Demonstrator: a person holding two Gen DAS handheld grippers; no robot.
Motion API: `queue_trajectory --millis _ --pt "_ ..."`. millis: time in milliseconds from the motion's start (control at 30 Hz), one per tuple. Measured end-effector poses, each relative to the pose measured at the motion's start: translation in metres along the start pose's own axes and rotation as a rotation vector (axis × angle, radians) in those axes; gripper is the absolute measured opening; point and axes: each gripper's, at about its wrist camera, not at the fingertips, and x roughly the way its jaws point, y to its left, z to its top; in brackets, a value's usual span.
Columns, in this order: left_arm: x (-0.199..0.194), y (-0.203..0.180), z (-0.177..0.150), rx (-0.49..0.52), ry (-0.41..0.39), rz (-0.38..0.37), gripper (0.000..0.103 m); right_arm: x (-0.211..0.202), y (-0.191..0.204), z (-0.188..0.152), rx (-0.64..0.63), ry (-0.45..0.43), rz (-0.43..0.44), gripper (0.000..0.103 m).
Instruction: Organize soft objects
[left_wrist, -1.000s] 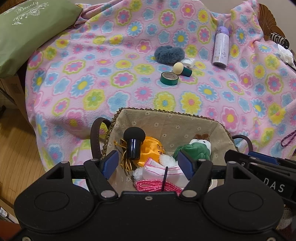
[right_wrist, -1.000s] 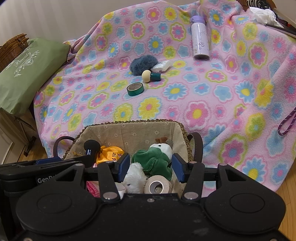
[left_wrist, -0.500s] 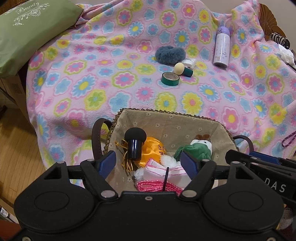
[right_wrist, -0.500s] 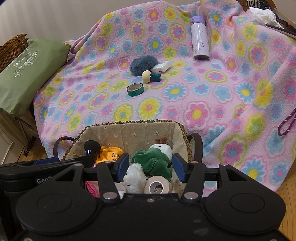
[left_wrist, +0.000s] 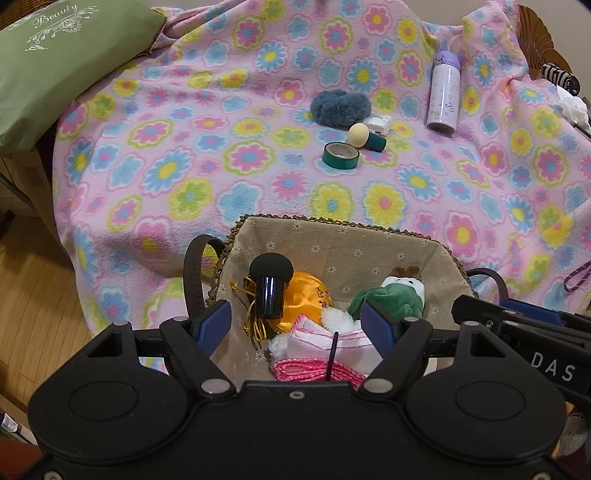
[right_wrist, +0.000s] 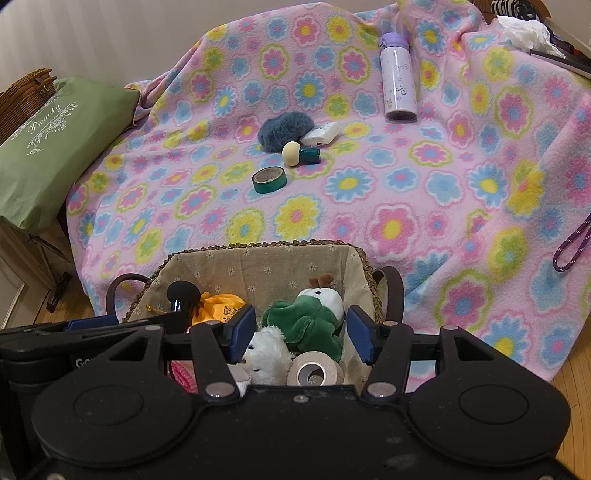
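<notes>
A fabric-lined woven basket (left_wrist: 332, 221) sits at the near edge of the flowered blanket. In it lie a green-and-white plush (right_wrist: 306, 314), a white fluffy toy (right_wrist: 267, 350), an orange satin pouch (left_wrist: 310, 291), a black-headed sponge puff (left_wrist: 271, 273), a folded pink-and-white cloth (left_wrist: 317, 343) and a beige bandage roll (right_wrist: 314, 371). My left gripper (left_wrist: 293, 308) hovers open above the pouch and cloth. My right gripper (right_wrist: 301, 317) hangs over the green plush, jaws opening, pads not pressing it. A blue-grey furry scrunchie (left_wrist: 340, 107) lies farther back on the blanket.
Near the scrunchie are a beige sponge with a green handle (left_wrist: 365, 136), a green tape roll (left_wrist: 341, 155), a white packet (left_wrist: 378, 122) and a lavender bottle (left_wrist: 443, 96). A green pillow (left_wrist: 55, 62) lies at the left, a purple cord (right_wrist: 572, 243) at the right.
The left jaws have spread wider above the basket. The right jaws have widened a little around the green plush. Neither hand has shifted.
</notes>
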Motion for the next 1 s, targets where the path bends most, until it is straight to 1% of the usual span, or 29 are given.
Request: queue_trajectory --millis 667,1000 --pt "0.0000 -0.0007 -0.0006 0.003 0.000 0.004 0.073 -0.0004 -0.0042 0.0024 0.007 0.001 -0.003 0.060" --pt "-0.0012 -0.0032 0.0005 0.028 -0.017 0.017 0.073 0.0022 -0.0069 0.0032 0.014 -0.015 -0.027 0.062"
